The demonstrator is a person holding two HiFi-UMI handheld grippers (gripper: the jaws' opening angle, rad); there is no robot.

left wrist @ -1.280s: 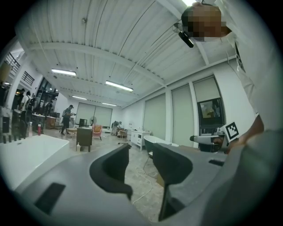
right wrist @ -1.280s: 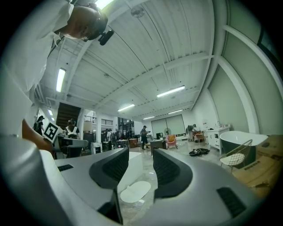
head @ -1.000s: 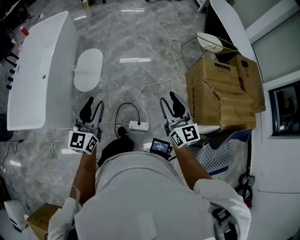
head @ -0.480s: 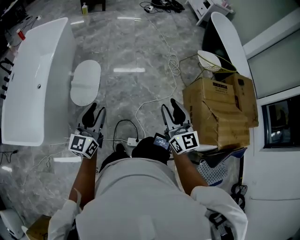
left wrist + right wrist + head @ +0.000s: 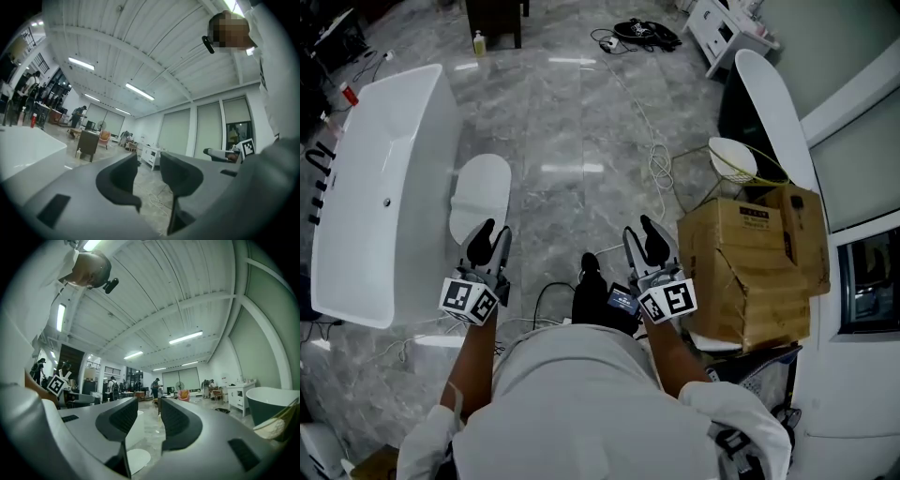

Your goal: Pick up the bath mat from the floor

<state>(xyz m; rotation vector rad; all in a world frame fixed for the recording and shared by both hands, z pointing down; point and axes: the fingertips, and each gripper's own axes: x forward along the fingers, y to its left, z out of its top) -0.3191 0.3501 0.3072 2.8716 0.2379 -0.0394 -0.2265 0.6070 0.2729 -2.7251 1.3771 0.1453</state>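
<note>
The bath mat [image 5: 479,192] is a white oval lying flat on the grey marble floor beside the white bathtub [image 5: 375,178]. My left gripper [image 5: 490,241] hovers just short of the mat's near end, its jaws closing with nothing between them. My right gripper [image 5: 642,236] is held level with it further right over bare floor, jaws also closing and empty. In the right gripper view the mat [image 5: 138,459] shows low between the fingers [image 5: 117,420]. The left gripper view looks out across the room past its empty fingers [image 5: 180,176].
Stacked cardboard boxes [image 5: 750,267] stand close on the right of my right gripper. A dark freestanding tub [image 5: 766,103] and a pale bowl [image 5: 732,159] are behind them. A white cable [image 5: 654,164] snakes over the floor ahead. The person's shoe [image 5: 590,277] is between the grippers.
The person has stepped forward, so the mat and tub now sit nearer the left gripper. A foot has come forward between the grippers. Both pairs of jaws look slightly narrower.
</note>
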